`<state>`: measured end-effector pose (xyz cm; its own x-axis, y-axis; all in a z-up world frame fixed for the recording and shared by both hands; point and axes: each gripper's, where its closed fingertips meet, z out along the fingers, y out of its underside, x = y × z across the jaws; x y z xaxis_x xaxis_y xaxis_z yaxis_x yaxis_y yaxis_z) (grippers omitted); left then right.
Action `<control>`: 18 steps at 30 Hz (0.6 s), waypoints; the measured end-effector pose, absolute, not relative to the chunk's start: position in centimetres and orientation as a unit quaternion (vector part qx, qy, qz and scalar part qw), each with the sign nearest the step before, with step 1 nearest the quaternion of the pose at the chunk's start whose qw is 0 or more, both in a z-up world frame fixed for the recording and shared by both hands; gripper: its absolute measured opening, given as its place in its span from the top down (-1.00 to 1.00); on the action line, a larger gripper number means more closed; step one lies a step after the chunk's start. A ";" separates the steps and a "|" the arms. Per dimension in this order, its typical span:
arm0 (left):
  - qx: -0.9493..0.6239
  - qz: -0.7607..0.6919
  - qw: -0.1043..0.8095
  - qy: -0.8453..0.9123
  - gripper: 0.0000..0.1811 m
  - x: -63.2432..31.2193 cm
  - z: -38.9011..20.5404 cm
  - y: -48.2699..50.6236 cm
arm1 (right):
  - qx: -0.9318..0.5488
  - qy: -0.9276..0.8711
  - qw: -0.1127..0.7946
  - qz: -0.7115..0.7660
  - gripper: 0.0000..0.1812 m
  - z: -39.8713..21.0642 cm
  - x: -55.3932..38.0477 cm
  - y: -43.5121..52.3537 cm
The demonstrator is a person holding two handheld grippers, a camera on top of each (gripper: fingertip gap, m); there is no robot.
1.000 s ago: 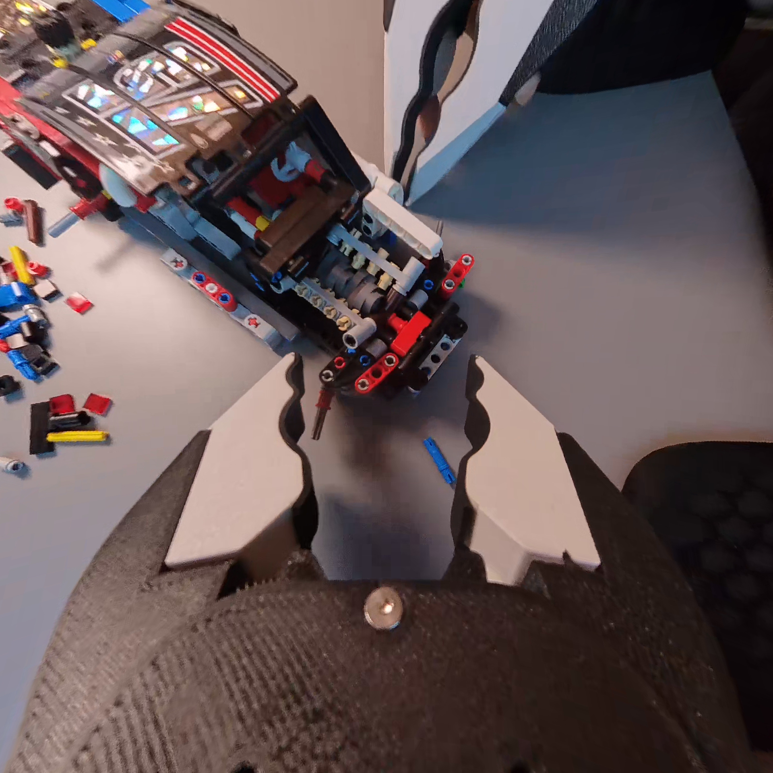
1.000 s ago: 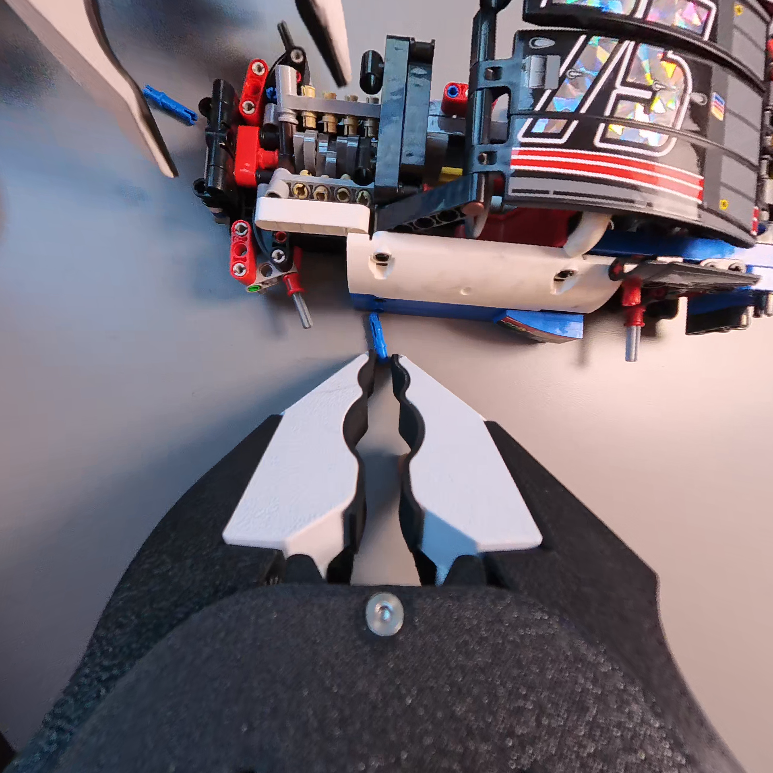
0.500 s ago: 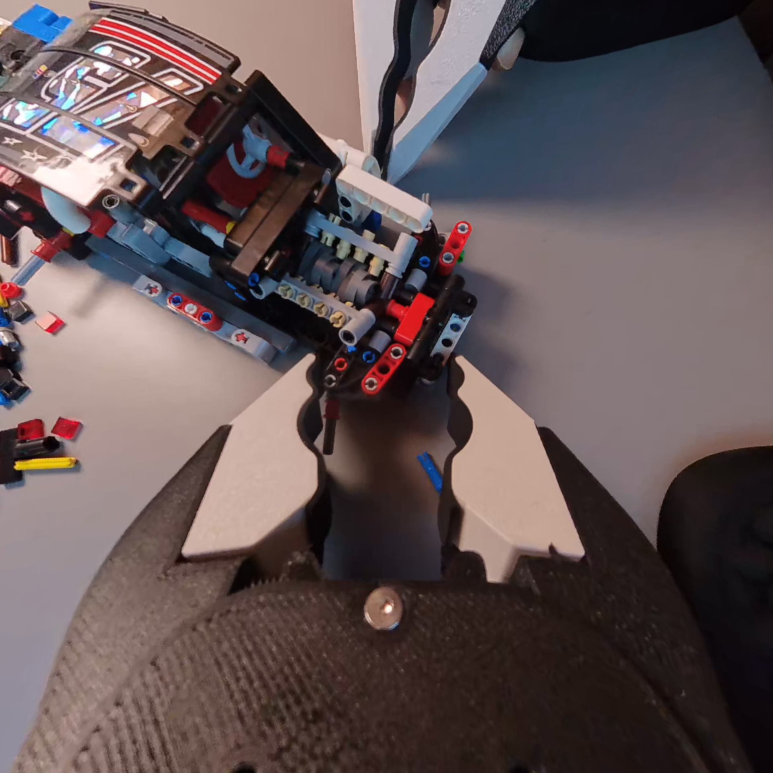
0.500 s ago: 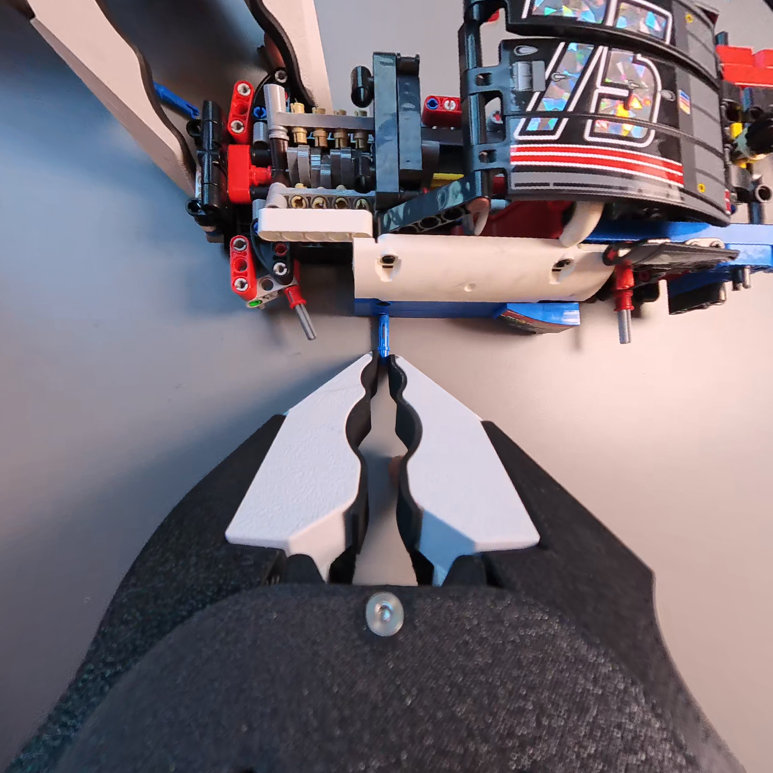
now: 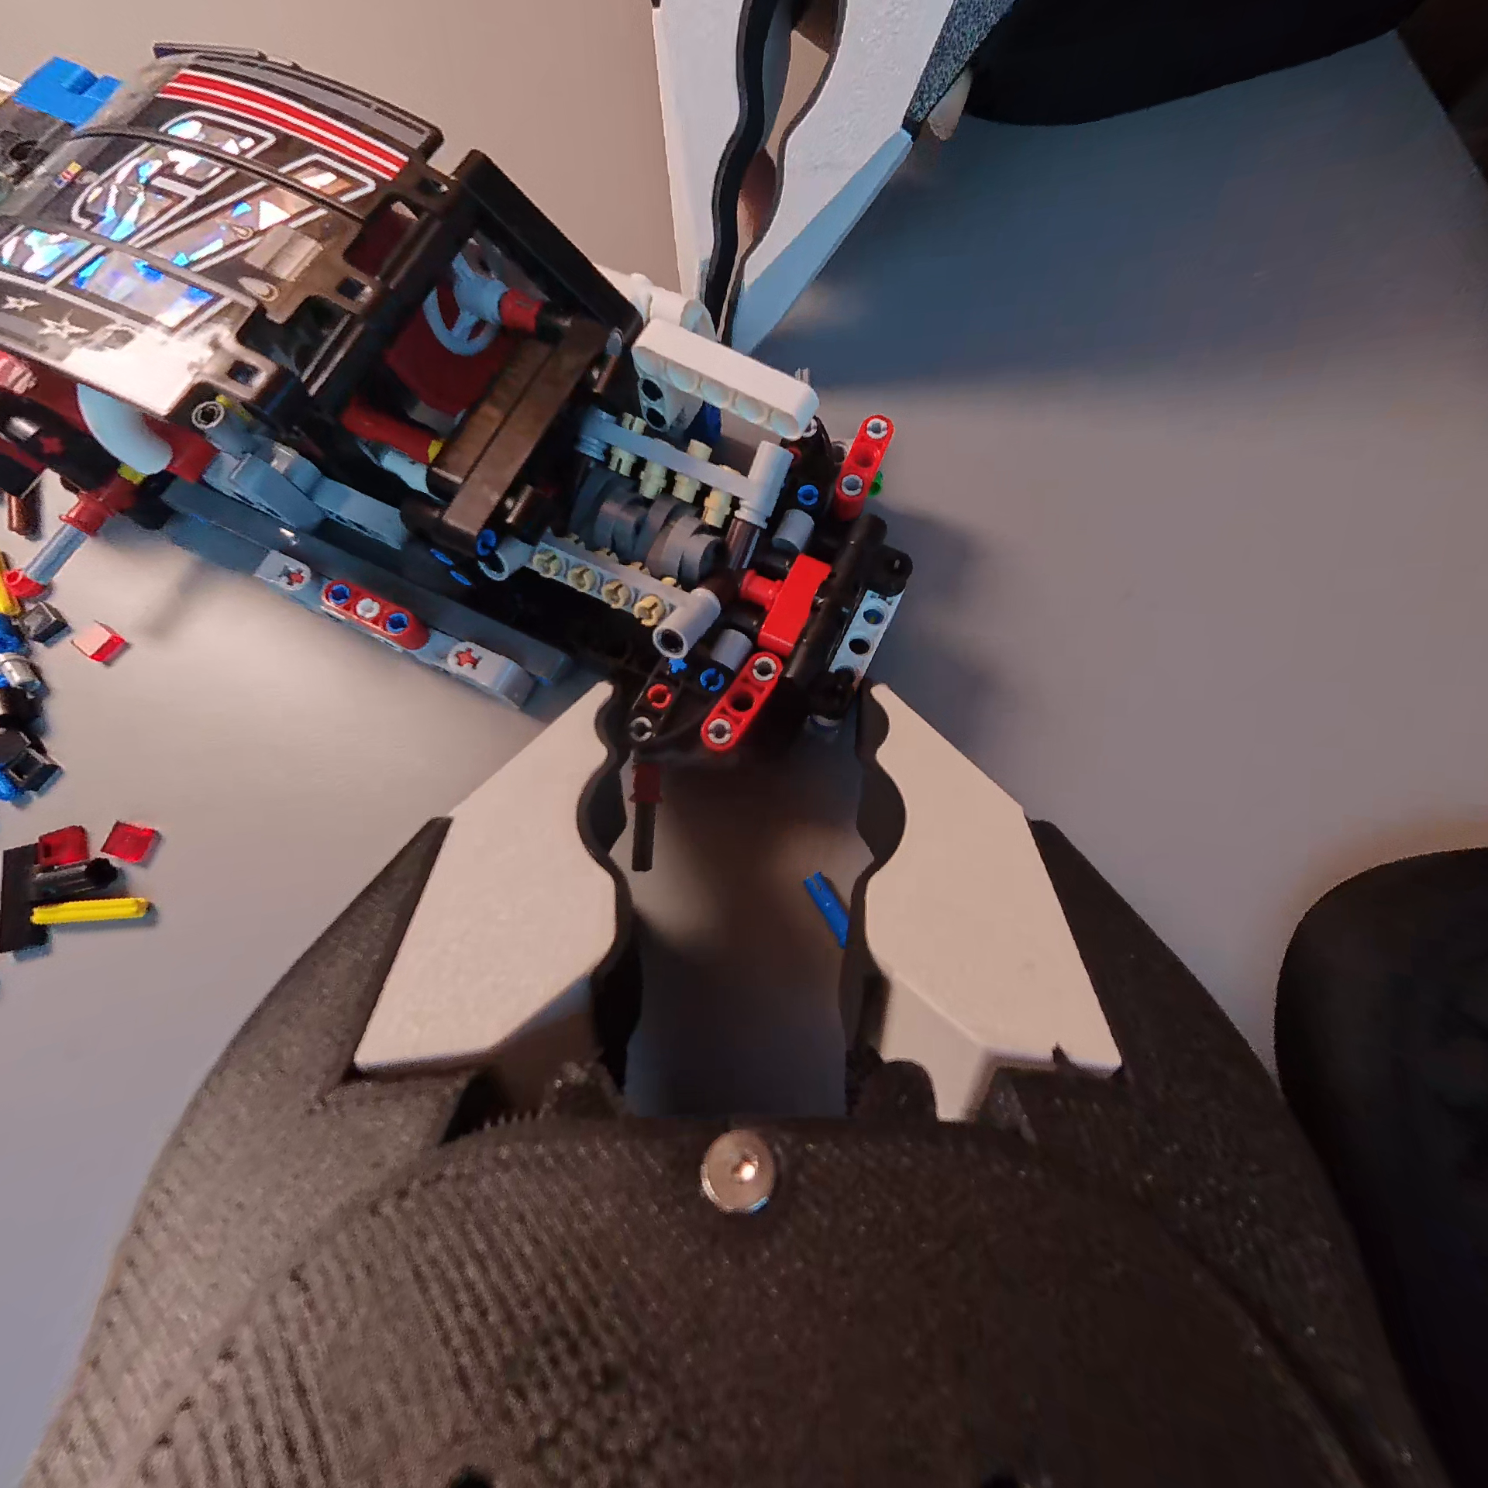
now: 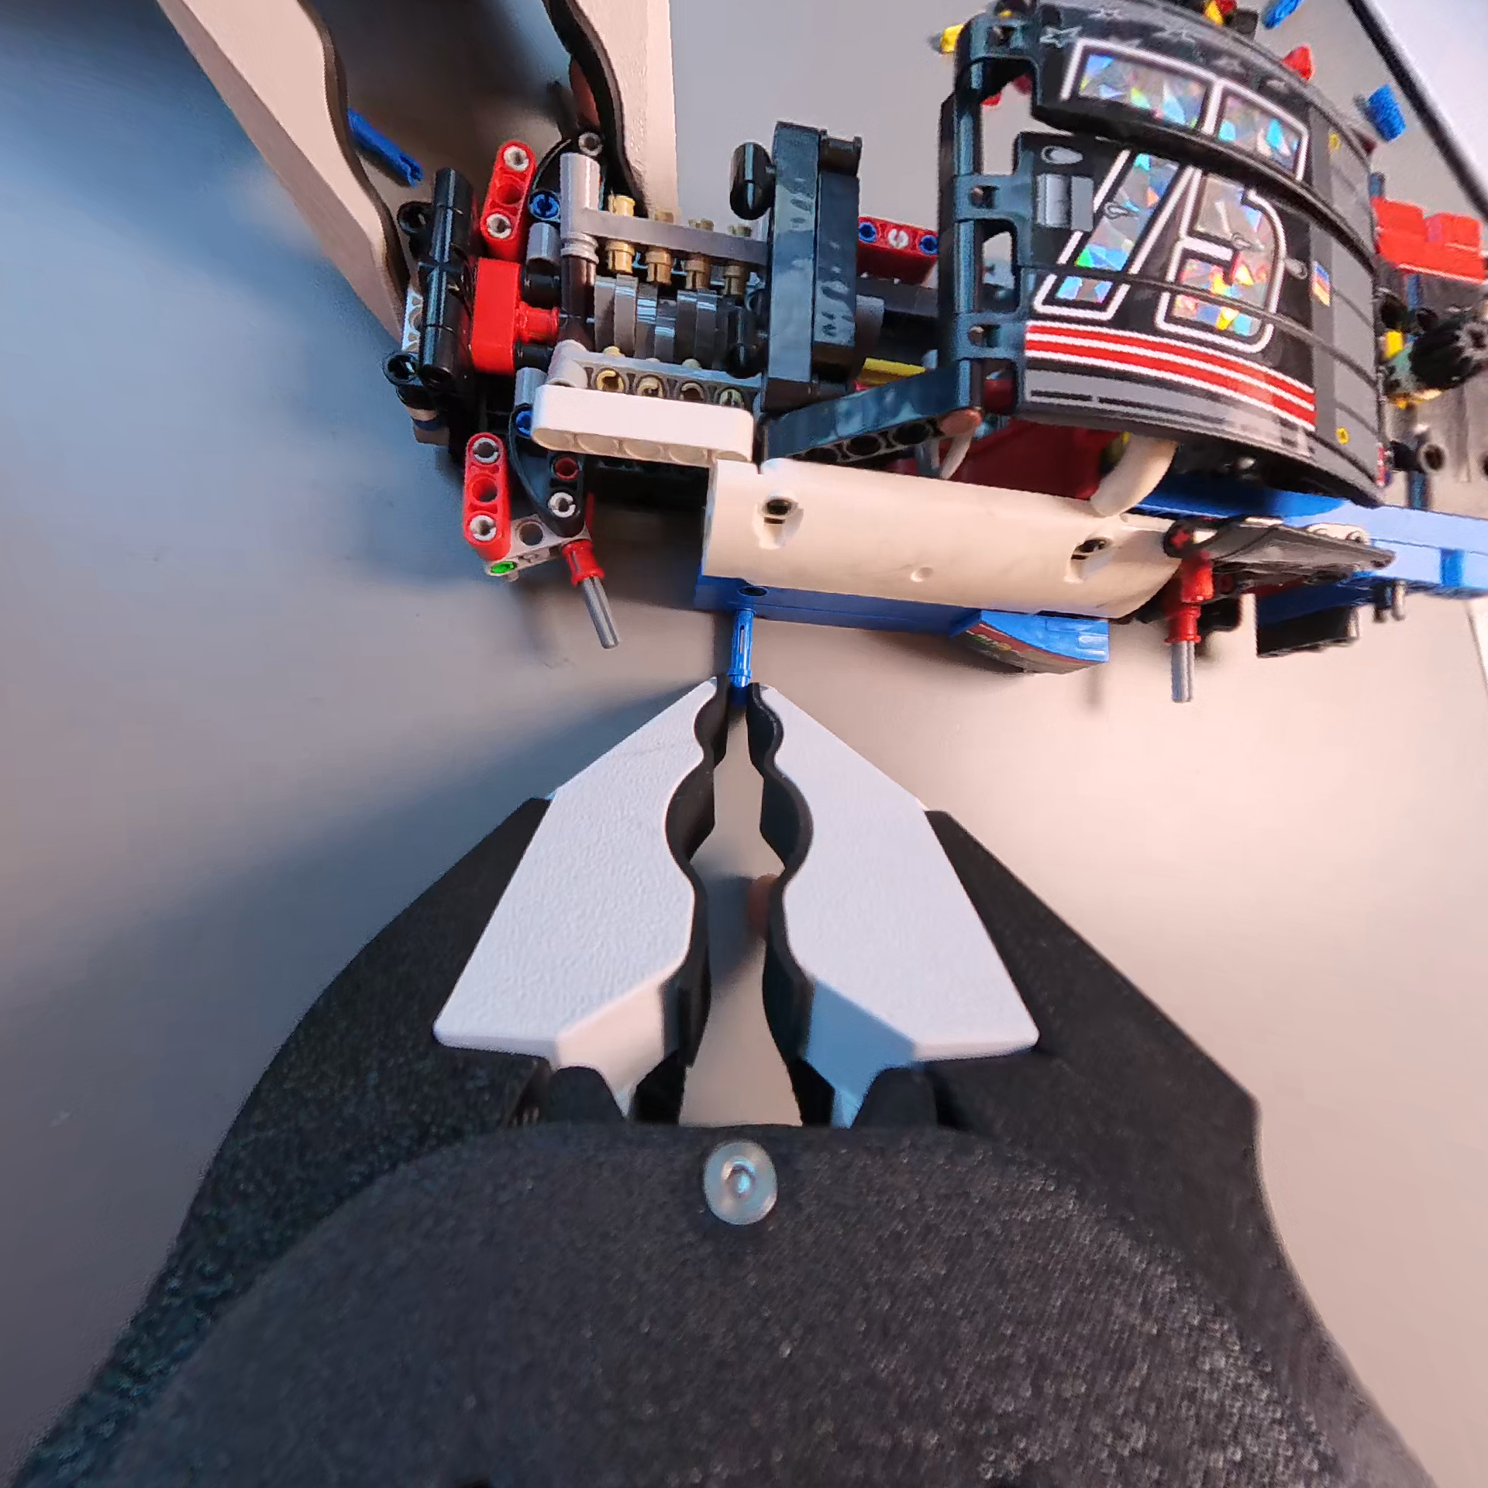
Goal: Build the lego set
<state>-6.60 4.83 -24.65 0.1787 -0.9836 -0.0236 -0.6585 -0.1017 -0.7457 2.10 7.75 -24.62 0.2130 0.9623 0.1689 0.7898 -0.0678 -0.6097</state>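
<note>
**Blue pin meets the car's side beam**

The right gripper (image 6: 734, 699) pinches a small blue pin (image 6: 739, 644), its tip at the blue beam (image 6: 845, 605) in mid-frame. The left gripper (image 5: 737, 708) stands open around the lego car (image 5: 451, 451) rear end. The pin looks light, stiff and slippery; holding its end seems best. Only the left view shows loose pieces (image 5: 76, 878) at left.

Hobby desk: loose lego bits (image 5: 56, 870)
</note>
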 end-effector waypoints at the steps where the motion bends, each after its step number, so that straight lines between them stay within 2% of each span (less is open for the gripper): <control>1: -0.693 -0.256 0.323 0.592 0.40 -6.5 -24.6 4.7 | -0.709 -0.620 0.307 0.132 0.98 -24.6 2.2 7.9; 9: -0.696 -0.309 0.306 0.571 0.40 -6.1 -24.0 4.3 | -0.651 -0.695 0.286 0.105 0.98 -24.6 2.4 8.9; 15: -0.699 -0.352 0.290 0.551 0.30 -6.1 -23.4 4.2 | -0.633 -0.714 0.282 0.105 0.97 -24.6 2.5 9.4; 18: -0.702 -0.379 0.309 0.518 0.35 -6.6 -21.7 5.2 | -0.640 -0.703 0.291 0.111 0.97 -24.6 2.4 9.4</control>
<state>-6.59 5.21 -21.69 0.1764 -0.9611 0.2125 -0.4922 -0.2731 -0.8265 2.42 9.40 -24.61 -0.0129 0.9636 0.2670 0.8351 0.1572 -0.5272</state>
